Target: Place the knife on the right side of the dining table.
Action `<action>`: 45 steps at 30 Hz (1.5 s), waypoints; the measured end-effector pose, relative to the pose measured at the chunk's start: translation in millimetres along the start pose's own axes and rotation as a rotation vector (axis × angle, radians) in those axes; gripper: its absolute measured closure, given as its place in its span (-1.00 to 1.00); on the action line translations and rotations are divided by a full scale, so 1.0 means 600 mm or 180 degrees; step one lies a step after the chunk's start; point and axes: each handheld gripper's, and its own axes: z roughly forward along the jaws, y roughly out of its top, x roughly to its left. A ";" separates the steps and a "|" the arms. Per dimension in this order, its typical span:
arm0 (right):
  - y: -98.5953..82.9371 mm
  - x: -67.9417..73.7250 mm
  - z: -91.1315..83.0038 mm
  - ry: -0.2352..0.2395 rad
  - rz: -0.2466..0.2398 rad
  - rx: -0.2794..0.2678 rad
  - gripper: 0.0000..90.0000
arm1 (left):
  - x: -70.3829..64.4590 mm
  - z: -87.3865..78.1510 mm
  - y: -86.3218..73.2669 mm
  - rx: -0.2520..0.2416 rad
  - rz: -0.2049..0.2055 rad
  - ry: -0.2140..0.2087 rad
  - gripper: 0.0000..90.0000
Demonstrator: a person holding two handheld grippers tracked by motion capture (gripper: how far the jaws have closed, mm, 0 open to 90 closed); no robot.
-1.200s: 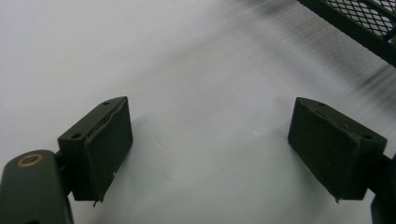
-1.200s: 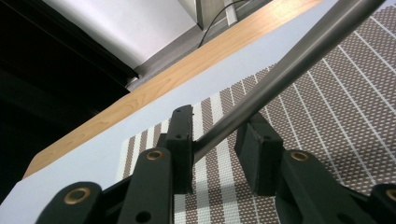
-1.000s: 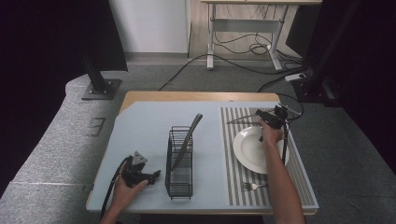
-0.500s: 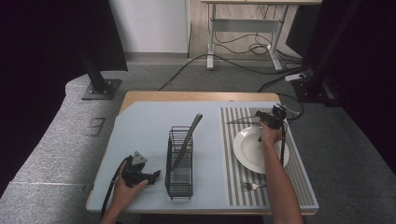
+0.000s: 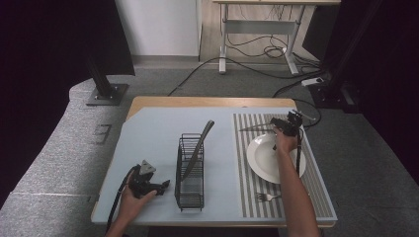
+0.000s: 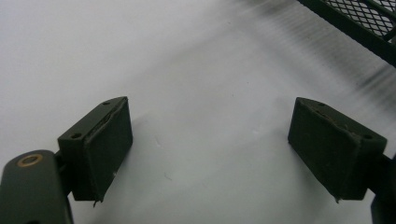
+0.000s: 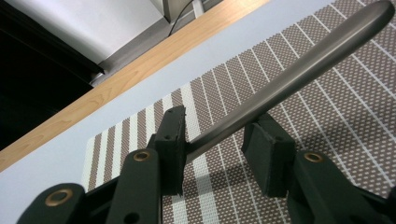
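Note:
My right gripper is at the far end of the striped placemat, just beyond the white plate. It is shut on a long grey metal utensil, which sticks out to the left over the mat. In the right gripper view the utensil runs up and away from the right gripper, its thin end between the jaws. My left gripper rests open at the table's front left, beside a black wire rack. Nothing lies between the left gripper's jaws.
A dark utensil leans in the wire rack, its handle sticking up and to the right. A fork lies on the placemat near the front edge. The rack's corner shows ahead of the left gripper. Cables run over the floor behind the table.

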 end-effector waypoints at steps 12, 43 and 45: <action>-0.004 0.001 -0.002 -0.0179 0.0081 0.0111 0.40 | 0.000 0.000 0.000 -0.0001 0.0000 0.0003 -0.71; 0.070 0.035 0.053 -0.0564 -0.2045 0.0957 0.07 | 0.000 0.000 0.000 -0.0002 0.0000 0.0006 -0.71; 0.069 0.031 0.062 -0.0672 -0.2146 0.1004 0.07 | 0.000 0.000 0.000 -0.0001 0.0000 0.0005 -0.71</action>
